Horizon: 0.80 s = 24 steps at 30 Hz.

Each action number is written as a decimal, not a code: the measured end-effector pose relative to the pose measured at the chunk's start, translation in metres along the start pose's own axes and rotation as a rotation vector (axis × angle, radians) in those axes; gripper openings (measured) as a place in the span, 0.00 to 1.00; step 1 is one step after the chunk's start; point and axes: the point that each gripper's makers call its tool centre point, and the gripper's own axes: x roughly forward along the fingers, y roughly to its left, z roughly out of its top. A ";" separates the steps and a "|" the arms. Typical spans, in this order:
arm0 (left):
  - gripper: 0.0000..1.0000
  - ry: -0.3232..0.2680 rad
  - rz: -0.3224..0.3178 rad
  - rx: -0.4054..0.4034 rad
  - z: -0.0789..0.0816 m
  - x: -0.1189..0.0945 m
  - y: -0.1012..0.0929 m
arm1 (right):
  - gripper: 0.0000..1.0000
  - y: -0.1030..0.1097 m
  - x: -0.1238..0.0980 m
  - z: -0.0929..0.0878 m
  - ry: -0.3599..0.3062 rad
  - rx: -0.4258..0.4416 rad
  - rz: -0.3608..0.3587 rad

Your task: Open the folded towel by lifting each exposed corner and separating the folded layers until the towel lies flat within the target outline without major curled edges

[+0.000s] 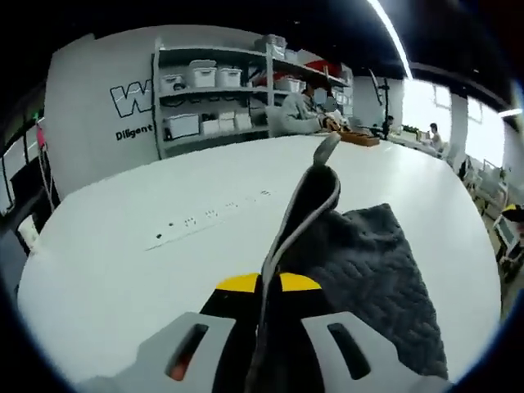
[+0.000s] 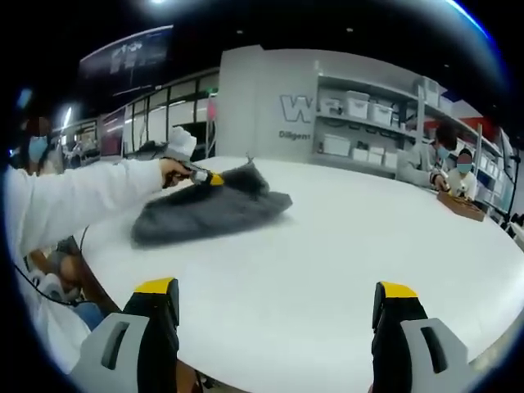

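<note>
One grey towel (image 1: 368, 270), still folded on the white table (image 1: 123, 270): my left gripper (image 1: 270, 327) pinches a lifted corner, my right gripper (image 2: 274, 315) hangs spread and empty well apart; I should peel this layer slowly outward, keeping its edge uncurled.

White round table (image 2: 344, 246) with grey towel (image 2: 209, 214), wooden tray (image 2: 461, 205).
</note>
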 end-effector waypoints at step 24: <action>0.29 -0.079 0.039 0.197 0.011 -0.040 0.005 | 0.99 0.006 0.005 -0.003 0.016 -0.010 0.017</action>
